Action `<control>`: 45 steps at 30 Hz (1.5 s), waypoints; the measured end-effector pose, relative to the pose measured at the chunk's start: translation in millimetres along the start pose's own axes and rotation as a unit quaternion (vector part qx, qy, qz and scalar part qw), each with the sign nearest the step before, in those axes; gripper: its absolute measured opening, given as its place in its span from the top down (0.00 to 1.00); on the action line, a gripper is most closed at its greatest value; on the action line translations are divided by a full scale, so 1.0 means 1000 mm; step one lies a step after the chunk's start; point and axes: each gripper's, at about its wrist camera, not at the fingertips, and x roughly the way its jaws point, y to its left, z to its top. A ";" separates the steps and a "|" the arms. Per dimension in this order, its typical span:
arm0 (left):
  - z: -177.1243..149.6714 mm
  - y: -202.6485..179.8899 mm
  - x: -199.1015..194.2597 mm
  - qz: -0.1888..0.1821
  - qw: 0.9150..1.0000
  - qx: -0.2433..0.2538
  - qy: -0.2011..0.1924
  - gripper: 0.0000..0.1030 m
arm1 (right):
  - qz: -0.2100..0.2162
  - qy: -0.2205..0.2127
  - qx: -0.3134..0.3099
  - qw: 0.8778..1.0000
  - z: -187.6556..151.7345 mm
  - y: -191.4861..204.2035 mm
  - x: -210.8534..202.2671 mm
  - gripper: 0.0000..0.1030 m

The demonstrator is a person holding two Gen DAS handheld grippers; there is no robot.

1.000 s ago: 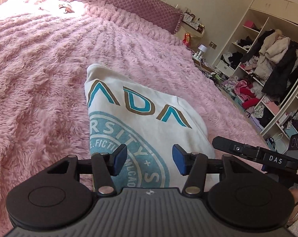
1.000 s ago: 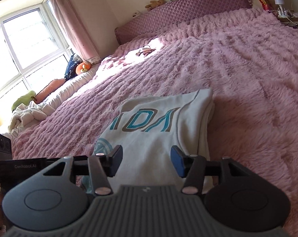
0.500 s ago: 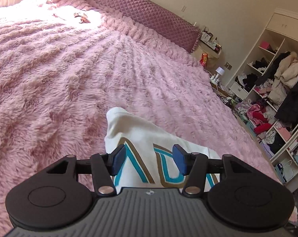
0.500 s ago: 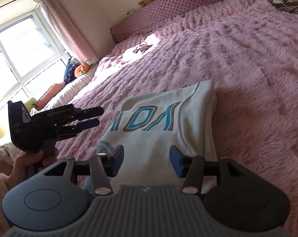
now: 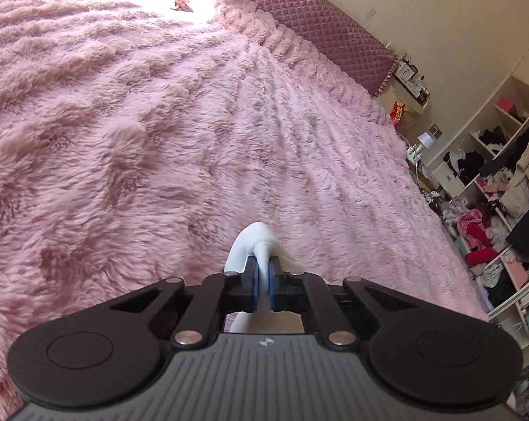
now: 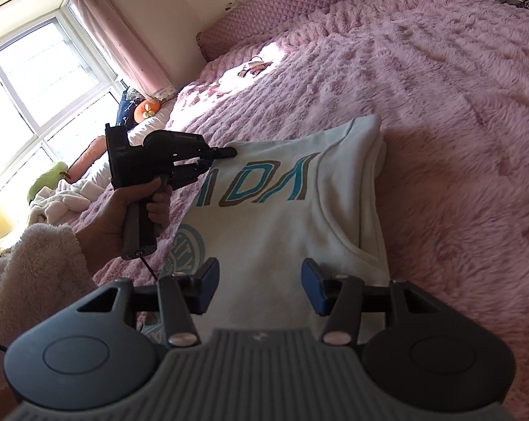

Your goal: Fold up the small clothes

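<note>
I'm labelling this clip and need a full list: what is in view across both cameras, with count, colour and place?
white folded top with teal lettering: one, white, on the bed, a far corner pinched.
fluffy pink bedspread: one, pink, covers the bed.
quilted mauve headboard: one, mauve, at the bed's far end.
pink curtain: one, beside the window.
open white wardrobe shelves with clothes: one unit, white, beside the bed.
left gripper: black with blue pads, shut on the top's corner; jaws have just been closing.
right gripper: black with blue pads, open above the top's near part.
hand: one, holds the left gripper's handle.
</note>
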 end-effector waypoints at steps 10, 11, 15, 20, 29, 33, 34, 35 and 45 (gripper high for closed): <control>-0.002 -0.005 -0.049 0.052 0.999 0.002 0.014 0.63 | -0.044 0.023 -0.016 0.999 -0.001 0.014 0.000 0.52; -0.002 -0.009 -0.065 0.047 0.999 0.009 0.007 0.62 | -0.038 0.017 -0.010 0.999 0.000 0.018 -0.006 0.52; -0.020 -0.041 -0.146 0.041 0.998 0.051 -0.017 0.45 | -0.047 -0.002 -0.031 0.998 0.007 0.047 -0.030 0.51; -0.071 -0.089 -0.218 0.078 0.992 0.101 0.010 0.33 | -0.109 0.009 -0.084 0.990 0.011 0.093 -0.050 0.49; -0.147 -0.133 -0.273 0.127 0.986 0.080 0.065 0.25 | -0.192 0.018 -0.134 0.972 -0.008 0.148 -0.086 0.37; -0.166 -0.148 -0.287 0.175 0.979 0.091 0.058 0.23 | -0.206 0.016 -0.143 0.968 -0.022 0.159 -0.104 0.36; -0.171 -0.152 -0.289 0.186 0.976 0.099 0.057 0.22 | -0.207 0.018 -0.143 0.968 -0.025 0.160 -0.107 0.36; -0.175 -0.154 -0.291 0.195 0.974 0.102 0.056 0.21 | -0.208 0.022 -0.141 0.968 -0.030 0.162 -0.110 0.36; -0.196 -0.159 -0.300 0.205 0.972 0.097 0.064 0.18 | -0.220 0.042 -0.125 0.967 -0.055 0.161 -0.121 0.36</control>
